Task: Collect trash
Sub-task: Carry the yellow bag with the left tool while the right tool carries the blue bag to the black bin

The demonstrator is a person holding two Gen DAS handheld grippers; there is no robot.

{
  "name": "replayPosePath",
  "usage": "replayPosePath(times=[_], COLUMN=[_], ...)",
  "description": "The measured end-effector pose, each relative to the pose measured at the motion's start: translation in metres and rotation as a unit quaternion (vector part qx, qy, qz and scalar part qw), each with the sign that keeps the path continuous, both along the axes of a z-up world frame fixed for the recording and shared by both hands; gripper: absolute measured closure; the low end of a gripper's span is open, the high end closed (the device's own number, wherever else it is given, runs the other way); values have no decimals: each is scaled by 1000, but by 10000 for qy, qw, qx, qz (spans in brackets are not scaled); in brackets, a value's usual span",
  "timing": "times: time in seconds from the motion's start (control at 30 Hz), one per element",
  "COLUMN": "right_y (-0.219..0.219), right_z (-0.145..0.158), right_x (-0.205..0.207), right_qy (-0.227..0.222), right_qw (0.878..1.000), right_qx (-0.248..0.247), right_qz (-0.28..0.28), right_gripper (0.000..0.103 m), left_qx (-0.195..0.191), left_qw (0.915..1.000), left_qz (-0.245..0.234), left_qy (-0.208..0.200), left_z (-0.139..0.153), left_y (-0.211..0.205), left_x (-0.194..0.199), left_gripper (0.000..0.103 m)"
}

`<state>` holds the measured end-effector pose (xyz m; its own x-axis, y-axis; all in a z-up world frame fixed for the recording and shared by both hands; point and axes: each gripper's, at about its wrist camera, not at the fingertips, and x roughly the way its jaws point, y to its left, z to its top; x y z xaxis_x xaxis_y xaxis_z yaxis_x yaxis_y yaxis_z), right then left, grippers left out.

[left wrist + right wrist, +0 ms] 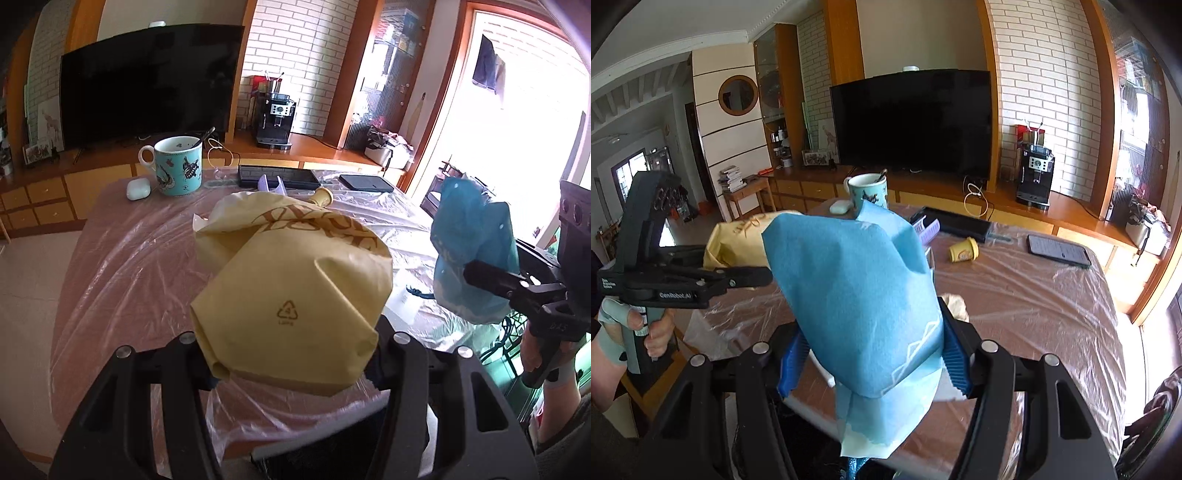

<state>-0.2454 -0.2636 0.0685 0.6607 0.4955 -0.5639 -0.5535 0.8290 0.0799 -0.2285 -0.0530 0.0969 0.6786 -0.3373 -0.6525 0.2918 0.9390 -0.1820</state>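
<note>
Beneath both grippers spreads the big table under its crinkled clear plastic sheet (1034, 295), and that's our stage right now. Largest piece of trash in play: the puffy pale-yellow plastic bag with brown lettering (291, 295), clamped at its near end by the left gripper (291, 354), jaws closed on it and the bulk ballooning forward off the fingertips. Next down in size, the crumpled blue paper bag with white line print (857, 295) — the right gripper (875, 354) has it pinched between its ribbed blue pads (955, 354), loose paper hanging below the jaws. From the left tool's view that blue bag floats off to the right, clear of the table; from the right tool's view the yellow bag sits off to the left, near the other gripper.

Ahead of the right gripper's fingers, a small yellow plastic cup lying on its side (964, 250) waits on the sheet — looks like more trash. Beyond it stand a teal patterned mug with a spoon (177, 166), a white earbud case (138, 189) and a dark phone (1058, 251).

Now the risks, as I judge them. Both grips bite only an edge of soft, slippery material, so a quick swing could let either bag slide out. The yellow bag is bulky — dragged low, it could snag the sheet or sweep the mug over.
</note>
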Motion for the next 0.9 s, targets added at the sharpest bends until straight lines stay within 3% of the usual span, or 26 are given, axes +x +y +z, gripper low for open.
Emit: replayPosePath(times=[0.47,0.9], right_y=[0,11], right_z=[-13,-45], right_x=[-48,-87], right_qy=[330,934], right_qw=[9990,9950], right_qx=[288,188], right_qz=[111,304], right_gripper=[42,42], left_qx=[115,95], left_qw=[9997,9976], left_qz=[-107,-622], left_qy=[-205,291], left_z=[3,-25], left_y=[5,-5], left_x=[-56,-104], left_gripper=[46,46])
